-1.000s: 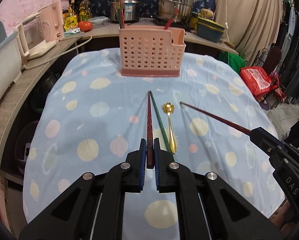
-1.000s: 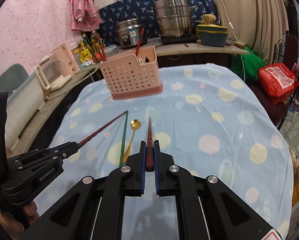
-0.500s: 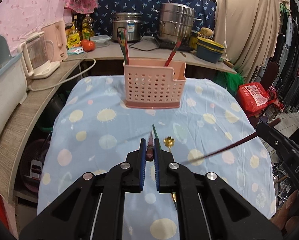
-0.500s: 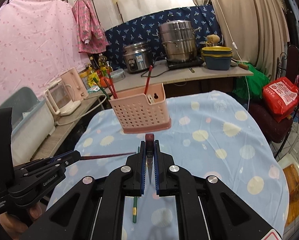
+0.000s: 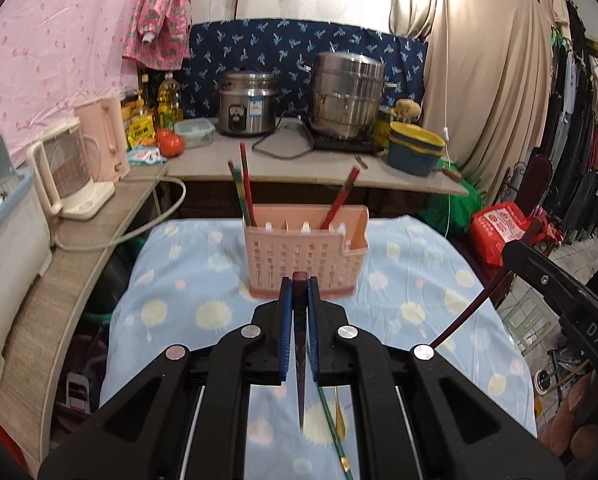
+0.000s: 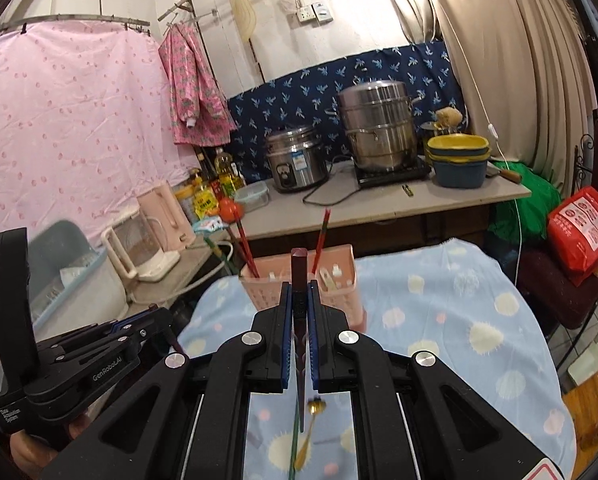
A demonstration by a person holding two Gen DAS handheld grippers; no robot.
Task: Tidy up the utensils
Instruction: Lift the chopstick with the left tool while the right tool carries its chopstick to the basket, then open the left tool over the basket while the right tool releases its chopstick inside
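My left gripper (image 5: 299, 286) is shut on a dark red chopstick (image 5: 300, 380) that hangs tip down over the dotted blue tablecloth (image 5: 427, 280). My right gripper (image 6: 299, 292) is shut on a second dark red chopstick (image 6: 299, 272), also upright; it shows at the right of the left wrist view (image 5: 467, 316). The pink perforated utensil holder (image 5: 305, 254) stands at the table's far side with several chopsticks (image 5: 245, 184) in it. A green chopstick (image 5: 333, 424) and a gold spoon (image 5: 340, 416) lie on the cloth below the grippers.
A counter (image 5: 299, 164) behind the table carries a rice cooker (image 5: 249, 104), a steel steamer pot (image 5: 349, 96), bowls (image 5: 417, 148) and bottles. A kettle (image 5: 69, 172) stands on the left shelf. A red bag (image 5: 503, 228) and hanging clothes are at the right.
Both grippers have lifted their chopsticks off the cloth and turned them from flat to upright, tips down. Both have moved up and toward the pink holder.
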